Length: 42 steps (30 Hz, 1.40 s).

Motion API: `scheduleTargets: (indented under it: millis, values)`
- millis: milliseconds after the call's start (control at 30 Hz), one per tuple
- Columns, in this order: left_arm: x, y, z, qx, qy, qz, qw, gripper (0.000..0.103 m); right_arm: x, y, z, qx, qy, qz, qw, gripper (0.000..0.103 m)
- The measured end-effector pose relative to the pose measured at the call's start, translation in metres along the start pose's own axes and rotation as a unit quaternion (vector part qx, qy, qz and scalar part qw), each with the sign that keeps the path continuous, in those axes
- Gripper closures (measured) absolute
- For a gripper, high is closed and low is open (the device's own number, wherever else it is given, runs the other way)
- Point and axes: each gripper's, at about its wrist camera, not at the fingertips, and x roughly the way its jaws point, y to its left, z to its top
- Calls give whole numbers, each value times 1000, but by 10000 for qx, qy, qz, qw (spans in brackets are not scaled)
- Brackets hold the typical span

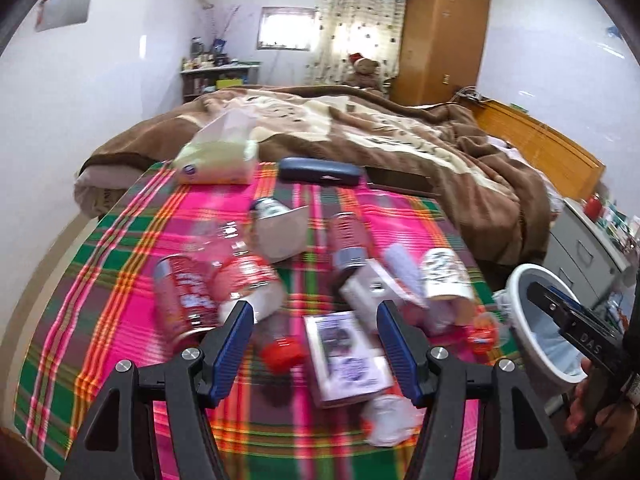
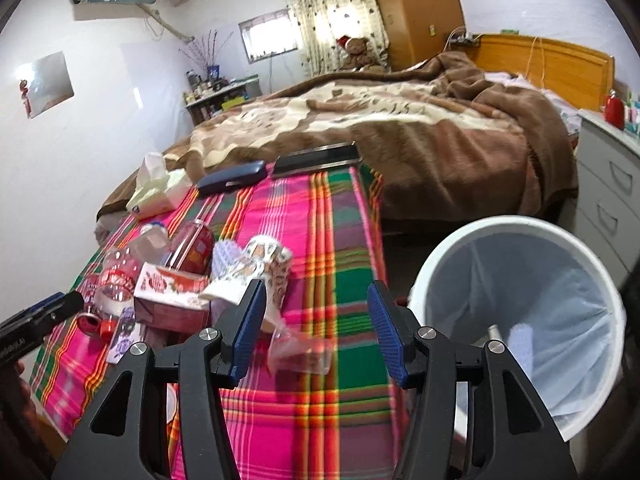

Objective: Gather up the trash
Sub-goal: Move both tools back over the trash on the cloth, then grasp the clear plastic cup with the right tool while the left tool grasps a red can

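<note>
Bright daylight glows through the curtain (image 1: 356, 20); litter near the cameras is motion-blurred, and fisheye edges bend darkly.

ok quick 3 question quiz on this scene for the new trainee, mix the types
1. True or false: the left gripper is clamped on the red can.
2. Where does the white bin stand? A) on the bed B) beside the plaid table's edge C) on the drawers
3. Fill in: the dark blue case lies at the table's far end next to the ____ pack.

Key:
1. False; its jaws are open, with nothing held.
2. B
3. tissue
</note>
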Motion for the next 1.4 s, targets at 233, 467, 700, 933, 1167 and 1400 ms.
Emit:
scheduleTargets:
  millis: [233,467,700,933,1167,1400]
  values:
    - [13,45,-6,-464,138,262,9985,33,14,5,-12,19,339,44,9994,37]
    - [22,75,-13,-753,272,421,9959,32,24,10,-17,-77,576,-108,9983,37]
    - [29,99,-13,-1088,276,480,9925,26,27,9,-19,59,688,-187,9974,37]
    - [46,114,-6,-1299,344,514,9896,26,29,9,-17,73,681,-236,9974,60]
    - [68,121,3,-1310,505,535,9886,26,31,11,-16,83,645,-218,9976,60]
    - [90,125,5,-1380,653,594,9865,26,33,13,-14,88,628,-225,9977,60]
